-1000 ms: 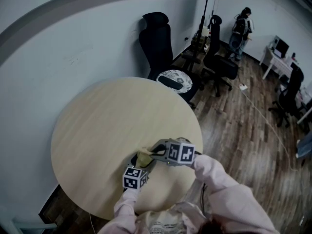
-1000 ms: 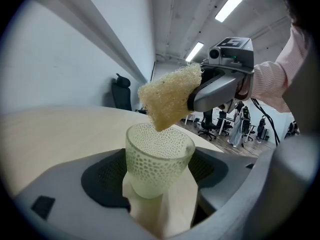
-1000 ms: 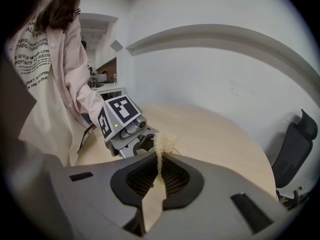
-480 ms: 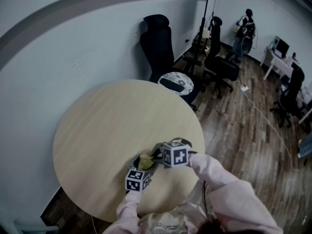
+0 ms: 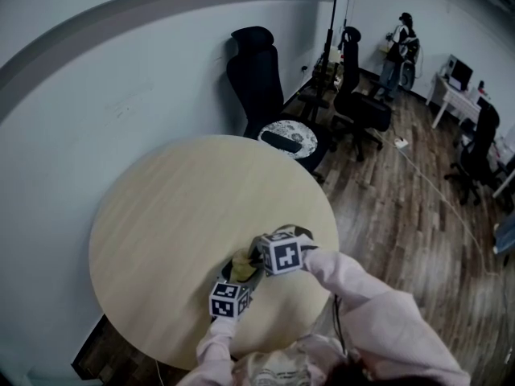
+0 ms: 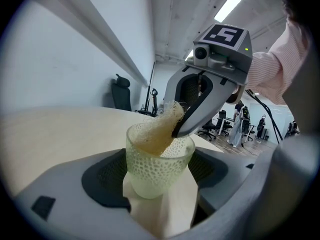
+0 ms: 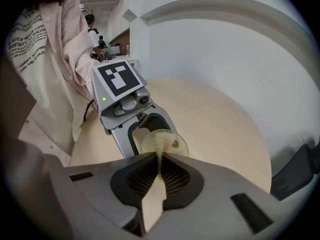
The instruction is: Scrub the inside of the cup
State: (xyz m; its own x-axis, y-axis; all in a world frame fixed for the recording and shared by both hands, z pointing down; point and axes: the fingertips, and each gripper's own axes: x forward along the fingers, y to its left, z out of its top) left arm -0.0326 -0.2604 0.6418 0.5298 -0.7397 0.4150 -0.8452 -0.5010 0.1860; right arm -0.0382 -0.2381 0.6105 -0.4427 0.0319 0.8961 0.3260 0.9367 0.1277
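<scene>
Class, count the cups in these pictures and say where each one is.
1. The cup is held by the left gripper at the near side of the round table, with the right gripper pushing its sponge inside. No second cup shows.

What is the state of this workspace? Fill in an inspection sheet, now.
Surface: round pale wooden table.
Job's things: textured glass cup; fibrous scrubber pushed into its mouth.
Clutter: nothing seen.
Grippers: left gripper fingers clamp the cup's sides; right gripper shut on the scrubber, pointing steeply down.
Cables: thin cable across the wood floor, right of the table.
Surroundings: white wall, office chair, patterned stool, a person standing far off.
</scene>
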